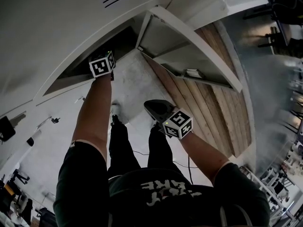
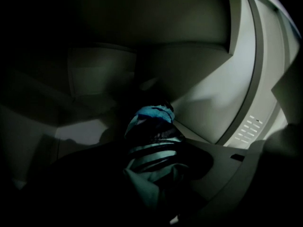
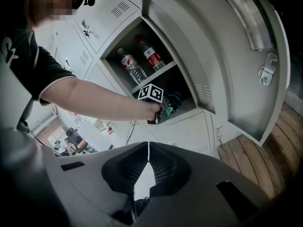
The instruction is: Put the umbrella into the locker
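Note:
A folded umbrella with a blue tip and striped cloth lies between the jaws of my left gripper, which is shut on it inside the dark locker compartment. In the right gripper view the left gripper's marker cube sits at the mouth of the locker's lower compartment, with the teal umbrella just past it. In the head view the left arm reaches up into the locker and only its cube shows. My right gripper is shut and empty, held back low in front of me.
Two water bottles stand on the locker's upper shelf. The locker door hangs open to the right. Wooden planks cover the floor on the right. A cable lies by my feet.

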{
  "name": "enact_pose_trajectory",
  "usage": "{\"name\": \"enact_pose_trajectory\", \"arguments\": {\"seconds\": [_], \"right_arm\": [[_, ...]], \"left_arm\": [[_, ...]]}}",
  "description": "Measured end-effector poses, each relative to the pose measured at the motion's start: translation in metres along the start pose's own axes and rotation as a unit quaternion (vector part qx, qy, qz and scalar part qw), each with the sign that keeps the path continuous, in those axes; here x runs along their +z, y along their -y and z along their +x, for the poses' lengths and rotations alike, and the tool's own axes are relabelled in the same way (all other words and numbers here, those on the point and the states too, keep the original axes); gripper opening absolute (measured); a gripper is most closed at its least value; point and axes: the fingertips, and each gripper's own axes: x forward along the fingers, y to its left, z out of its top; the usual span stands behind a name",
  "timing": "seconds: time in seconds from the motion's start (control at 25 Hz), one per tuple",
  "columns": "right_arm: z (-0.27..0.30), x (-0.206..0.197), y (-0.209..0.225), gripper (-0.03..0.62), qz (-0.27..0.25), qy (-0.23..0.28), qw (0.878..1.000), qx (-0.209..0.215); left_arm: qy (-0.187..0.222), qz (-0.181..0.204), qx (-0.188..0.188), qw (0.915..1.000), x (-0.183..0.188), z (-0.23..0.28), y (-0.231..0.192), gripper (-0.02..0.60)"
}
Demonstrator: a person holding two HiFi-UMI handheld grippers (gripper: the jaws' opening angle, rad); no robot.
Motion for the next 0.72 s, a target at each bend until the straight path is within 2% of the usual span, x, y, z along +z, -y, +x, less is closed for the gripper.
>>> {"name": "enact_pose_trajectory", "arguments": {"seconds": [0.08, 0.2, 0.28, 0.48, 0.72], "right_arm": [[-0.002, -0.001, -0.002, 0.036, 0.001, 0.0, 1.0, 0.0], [-0.004, -0.004, -0.004, 0.036, 0.004, 0.0, 1.0, -0.001], [-0.005, -0.004, -0.007, 0.036, 0.005, 0.0, 1.0, 0.0], [-0.005, -0.002, -0.017, 0.036, 0.001, 0.003, 1.0, 0.003], [-0.01, 0.0, -0.029, 0.036, -0.003, 0.004, 1.0, 0.003]], "left_arm": [[-0.002, -0.011, -0.001, 0.9999, -0.002, -0.002, -0.002, 0.268], [-0.009, -0.026, 0.007, 0.9996, -0.009, -0.008, -0.005, 0.378], [-0.011, -0.034, 0.014, 0.9993, -0.015, -0.015, -0.005, 0.416], [-0.014, -0.039, 0.006, 0.9991, -0.032, -0.034, 0.012, 0.444], [-0.022, -0.079, -0.011, 0.9966, -0.054, -0.064, 0.027, 0.446]]}}
